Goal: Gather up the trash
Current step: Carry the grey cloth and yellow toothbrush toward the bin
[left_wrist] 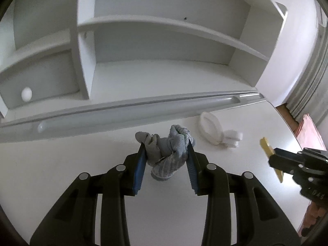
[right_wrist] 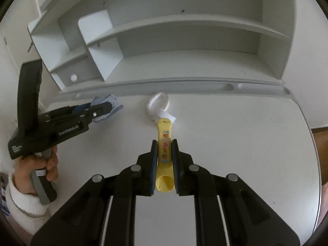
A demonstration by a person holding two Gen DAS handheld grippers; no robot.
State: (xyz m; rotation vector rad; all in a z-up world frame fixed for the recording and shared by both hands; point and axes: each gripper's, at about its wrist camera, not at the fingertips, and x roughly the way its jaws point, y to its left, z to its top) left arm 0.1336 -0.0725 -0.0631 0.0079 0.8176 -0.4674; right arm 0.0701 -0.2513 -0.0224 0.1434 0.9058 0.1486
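White desk (right_wrist: 235, 143) with shelf unit (right_wrist: 184, 47) along its back edge; a long pen groove (left_wrist: 143, 110) runs in front of the shelves.

Left gripper (left_wrist: 167, 149): jaws closed on a bundled grey cloth (left_wrist: 166, 149), held above the desk near the middle of the back edge. Person's hand (right_wrist: 41, 168) on its handle, white sleeve at the wrist.

Right gripper (right_wrist: 165, 143): jaws clamped on a yellow tube (right_wrist: 164, 147), gripped across its middle, open end toward the camera.

White band (right_wrist: 158, 104): looped, lying on the desk just in front of the groove, not yet picked up. Far tip of the tube overlaps it in the right wrist view; contact cannot be told.

Judgement: both pieces appear secured and clear of the desk. Carry them level to the bin, keeping the squeeze steady so the soft cloth does not slip, and steer the tube's tip clear of the band.
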